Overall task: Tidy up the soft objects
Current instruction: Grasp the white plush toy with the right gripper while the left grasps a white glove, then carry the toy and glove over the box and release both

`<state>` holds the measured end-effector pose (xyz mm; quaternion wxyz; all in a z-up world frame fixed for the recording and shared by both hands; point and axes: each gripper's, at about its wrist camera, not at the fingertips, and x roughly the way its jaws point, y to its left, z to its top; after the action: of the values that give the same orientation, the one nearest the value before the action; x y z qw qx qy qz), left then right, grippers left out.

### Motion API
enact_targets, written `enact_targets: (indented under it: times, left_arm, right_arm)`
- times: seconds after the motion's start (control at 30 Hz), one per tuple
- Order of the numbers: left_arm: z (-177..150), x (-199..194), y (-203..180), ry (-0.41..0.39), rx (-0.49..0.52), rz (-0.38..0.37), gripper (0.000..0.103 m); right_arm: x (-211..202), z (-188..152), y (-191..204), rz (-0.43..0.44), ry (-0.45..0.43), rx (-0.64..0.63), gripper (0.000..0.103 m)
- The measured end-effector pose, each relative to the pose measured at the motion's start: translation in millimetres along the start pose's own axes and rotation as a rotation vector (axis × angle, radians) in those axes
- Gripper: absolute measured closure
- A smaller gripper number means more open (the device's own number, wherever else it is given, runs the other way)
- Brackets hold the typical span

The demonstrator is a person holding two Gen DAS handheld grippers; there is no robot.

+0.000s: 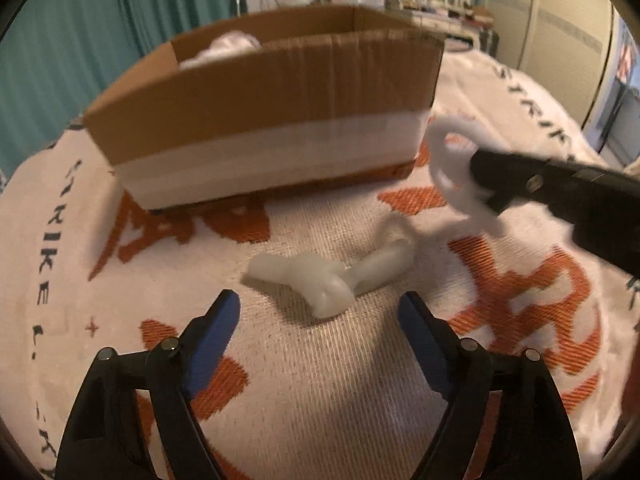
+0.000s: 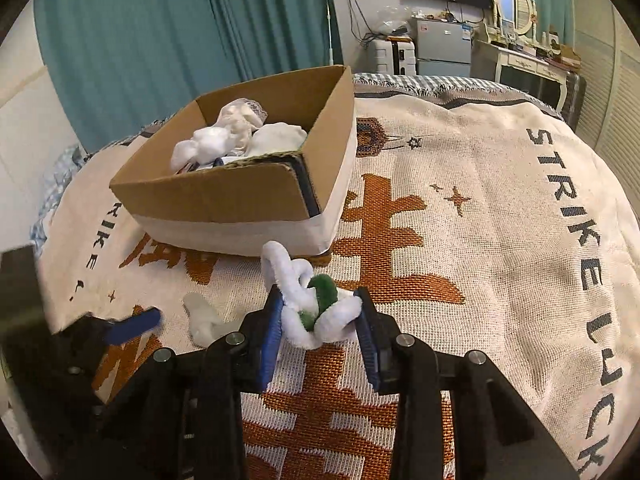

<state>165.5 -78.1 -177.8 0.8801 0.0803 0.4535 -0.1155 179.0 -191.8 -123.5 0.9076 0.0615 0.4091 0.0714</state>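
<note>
Left tongs (image 1: 320, 312) open, empty, low over the bed blanket (image 1: 320, 392), bracketing a pale twisted piece (image 1: 320, 280); its long axis runs left-right across the gap, right end angled up and away. Cardboard box (image 2: 224, 196) beyond already holds white items. Right tongs (image 2: 318, 316) clamp a white-and-green fuzzy loop (image 2: 312, 300), loops pointing boxward. Best: lift clear of the rim, release inside.

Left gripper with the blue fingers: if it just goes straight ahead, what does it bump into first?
Probably the pale knotted soft toy lying on the blanket. It sits just ahead of the open left gripper, roughly centred between its fingers. The cardboard box stands farther back.
</note>
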Motion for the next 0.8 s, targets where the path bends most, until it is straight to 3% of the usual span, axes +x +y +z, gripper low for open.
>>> enact_targets:
  times: [0.17, 0.23, 0.37, 0.43, 0.5, 0.8]
  left_arm:
    - [12, 17, 7, -0.002, -0.046, -0.057, 0.029]
    - [16, 20, 8, -0.013, -0.038, -0.067, 0.04]
    - [14, 15, 7, -0.035, -0.027, -0.073, 0.053]
    - [12, 11, 4, -0.045, -0.008, -0.069, 0.066]
    - [10, 8, 2, -0.053, 0.009, -0.046, 0.067]
    - [0, -30, 4, -0.083, 0.016, -0.068, 0.068]
  right_arm:
    - [8, -1, -4, 0.005, 0.003, 0.018, 0.069]
    - [11, -1, -6, 0.0, 0.007, 0.024, 0.069]
    - [13, -1, -7, -0.003, 0.009, 0.028, 0.069]
    - [12, -3, -8, -0.015, 0.014, 0.02, 0.069]
    - [9, -5, -8, -0.025, 0.013, 0.021, 0.069]
    - [-23, -15, 8, -0.017, -0.017, -0.009, 0.069]
